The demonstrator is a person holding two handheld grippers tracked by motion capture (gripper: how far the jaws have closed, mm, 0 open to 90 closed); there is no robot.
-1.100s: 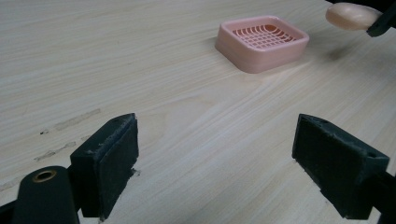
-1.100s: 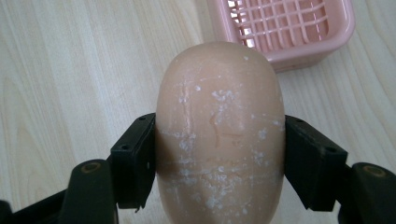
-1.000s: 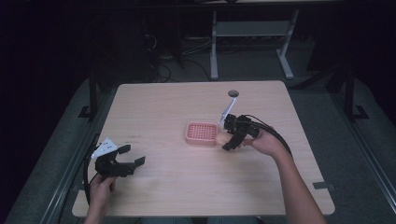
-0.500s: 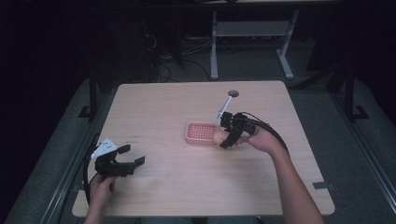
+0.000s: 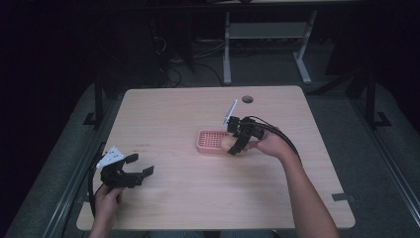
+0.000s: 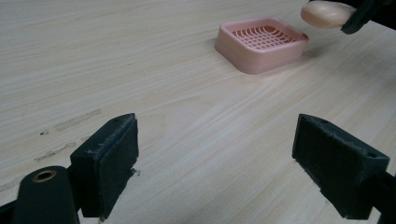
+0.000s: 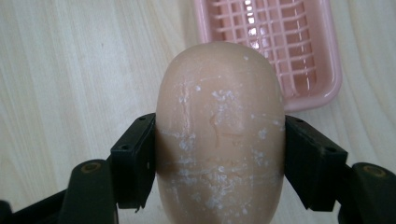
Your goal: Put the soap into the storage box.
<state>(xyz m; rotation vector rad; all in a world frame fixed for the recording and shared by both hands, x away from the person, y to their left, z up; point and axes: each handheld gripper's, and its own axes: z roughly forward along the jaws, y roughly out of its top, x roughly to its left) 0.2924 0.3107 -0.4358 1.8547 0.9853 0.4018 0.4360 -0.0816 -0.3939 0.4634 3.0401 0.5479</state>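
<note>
Soap [image 7: 219, 130], oval, hard, likely slippery: right claw [image 7: 219, 161] clamped across its middle beside dish [image 7: 275, 46]; left claw [image 6: 229, 163] apart, idle on table [image 5: 188, 198].

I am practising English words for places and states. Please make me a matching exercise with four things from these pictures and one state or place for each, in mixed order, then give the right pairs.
Things:
1. soap bar
2. pink soap dish
3. left gripper
4. right gripper

States or places:
a. open, near the table's front left corner
b. shut on a thing, beside the dish
c. resting on the table, nothing in it
d. clamped between two black jaws, above the table

Pairs: 1-d, 2-c, 3-a, 4-b
</note>
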